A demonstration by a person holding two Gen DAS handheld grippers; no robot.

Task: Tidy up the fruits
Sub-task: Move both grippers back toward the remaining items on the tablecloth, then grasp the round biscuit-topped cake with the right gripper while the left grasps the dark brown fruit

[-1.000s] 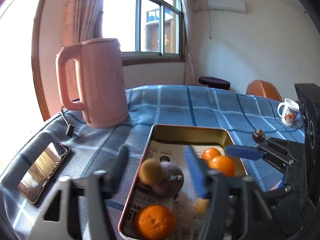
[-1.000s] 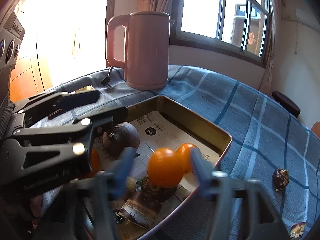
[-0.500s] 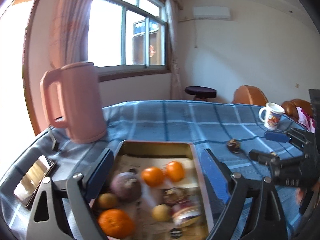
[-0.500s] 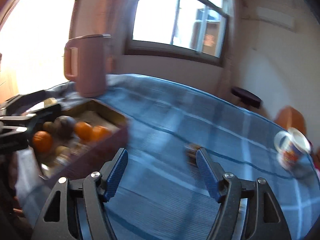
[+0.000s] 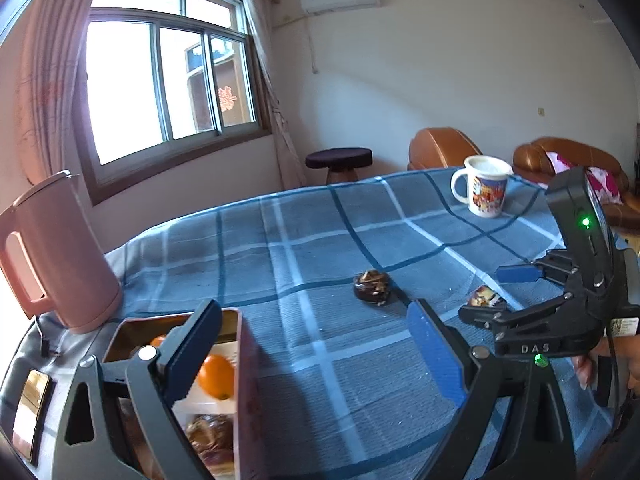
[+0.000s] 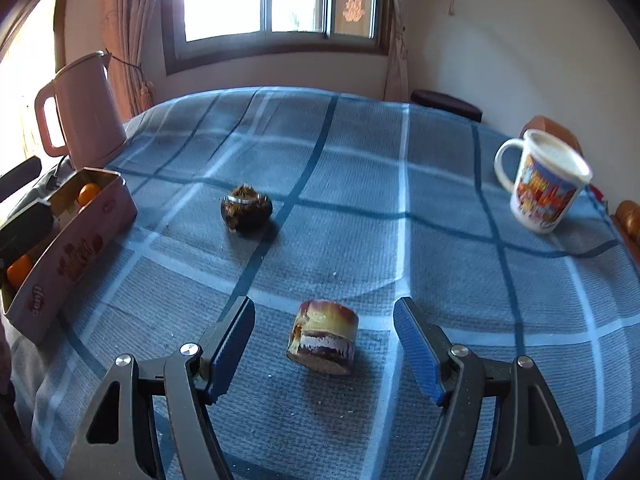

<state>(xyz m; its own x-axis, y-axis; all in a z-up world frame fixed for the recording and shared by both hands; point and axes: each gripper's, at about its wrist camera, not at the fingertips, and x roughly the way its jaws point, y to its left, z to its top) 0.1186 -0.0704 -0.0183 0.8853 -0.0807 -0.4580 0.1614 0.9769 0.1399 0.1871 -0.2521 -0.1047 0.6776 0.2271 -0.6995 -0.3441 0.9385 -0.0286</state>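
Observation:
A pink metal tin (image 5: 247,380) at the table's left holds oranges (image 5: 216,376) and other fruit; it also shows in the right wrist view (image 6: 76,256). A dark round fruit (image 6: 246,210) lies on the blue checked cloth, also in the left wrist view (image 5: 372,286). A small brown and cream piece (image 6: 324,336) lies just ahead of my right gripper (image 6: 324,350), between its open fingers without touching. My left gripper (image 5: 316,352) is open and empty, its left finger over the tin. The right gripper shows in the left wrist view (image 5: 496,292).
A pink kettle (image 6: 86,110) stands at the back left with its cord. A printed mug (image 6: 544,180) stands at the right. A phone (image 5: 30,412) lies at the left edge. Chairs and a stool (image 5: 340,160) stand behind the table.
Both grippers swung right, away from the tin. The right gripper left an orange in the tin and now straddles the small piece on the cloth. The left gripper opened wider.

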